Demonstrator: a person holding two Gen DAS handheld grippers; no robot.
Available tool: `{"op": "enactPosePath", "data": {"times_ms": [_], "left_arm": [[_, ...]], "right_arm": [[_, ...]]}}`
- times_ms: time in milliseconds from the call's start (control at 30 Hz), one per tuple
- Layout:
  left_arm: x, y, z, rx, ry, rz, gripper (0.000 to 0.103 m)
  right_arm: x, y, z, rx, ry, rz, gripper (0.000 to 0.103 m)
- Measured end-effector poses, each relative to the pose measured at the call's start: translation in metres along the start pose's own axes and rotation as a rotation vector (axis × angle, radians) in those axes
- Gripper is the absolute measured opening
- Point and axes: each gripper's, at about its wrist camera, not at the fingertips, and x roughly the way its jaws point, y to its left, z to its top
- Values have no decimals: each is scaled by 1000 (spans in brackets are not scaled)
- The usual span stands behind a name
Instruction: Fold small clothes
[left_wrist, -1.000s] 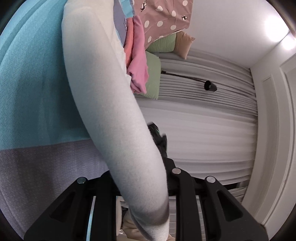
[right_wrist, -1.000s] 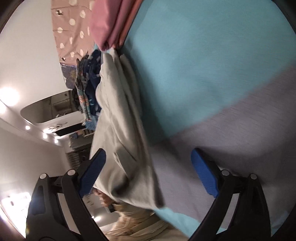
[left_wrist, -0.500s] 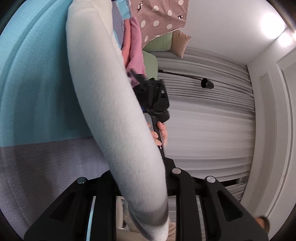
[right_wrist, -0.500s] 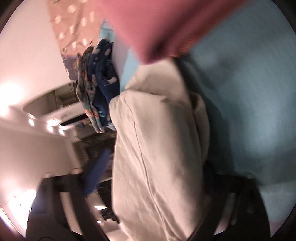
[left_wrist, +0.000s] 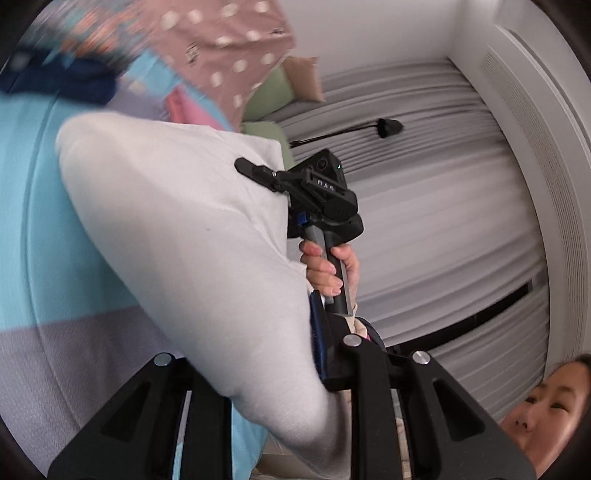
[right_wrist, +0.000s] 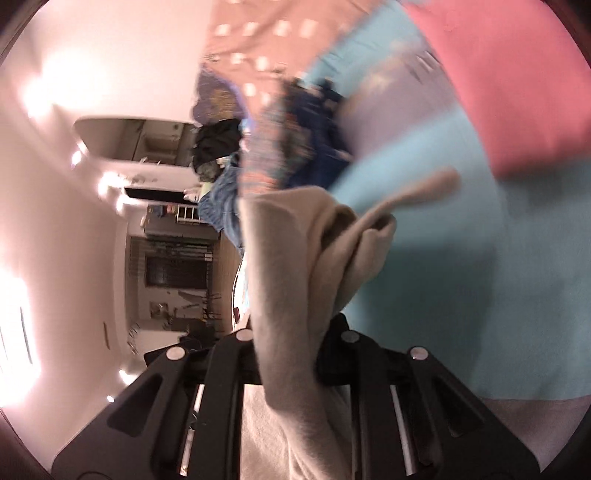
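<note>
A white garment (left_wrist: 192, 236) is stretched in the air between both grippers above a bed with a turquoise and grey cover (left_wrist: 33, 229). My left gripper (left_wrist: 291, 369) is shut on one end of it, the cloth bunched between the fingers. My right gripper (right_wrist: 295, 332) is shut on the other end, which looks beige and folded in the right wrist view (right_wrist: 295, 258). The right gripper also shows in the left wrist view (left_wrist: 317, 195), held by a hand at the garment's far edge.
A pink folded garment (right_wrist: 509, 85) lies on the bed beyond. A heap of dark blue and patterned clothes (right_wrist: 303, 136) sits further back, by a dotted brown pillow (left_wrist: 221, 55). White curtains (left_wrist: 424, 221) hang on the right. A person's face (left_wrist: 543, 402) is at the lower right.
My right gripper went from open beside the garment to shut on its far end and lifted it. The garment now spreads wide between both grippers instead of hanging as a narrow strip.
</note>
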Motion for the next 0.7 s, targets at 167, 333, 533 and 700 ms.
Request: {"op": "enactPosePath", "data": {"times_ms": [167, 333, 533, 700], "left_arm": [[16, -45, 35, 139, -27, 6, 20], [55, -72, 92, 228, -32, -25, 21], [118, -46, 145, 218, -46, -87, 21], [189, 22, 167, 157, -27, -15, 21]], "right_arm": [[-43, 61, 36, -129, -59, -58, 14], [-93, 95, 87, -236, -124, -169, 14], [-136, 64, 165, -244, -167, -277, 14], [-126, -42, 212, -156, -161, -294, 14]]}}
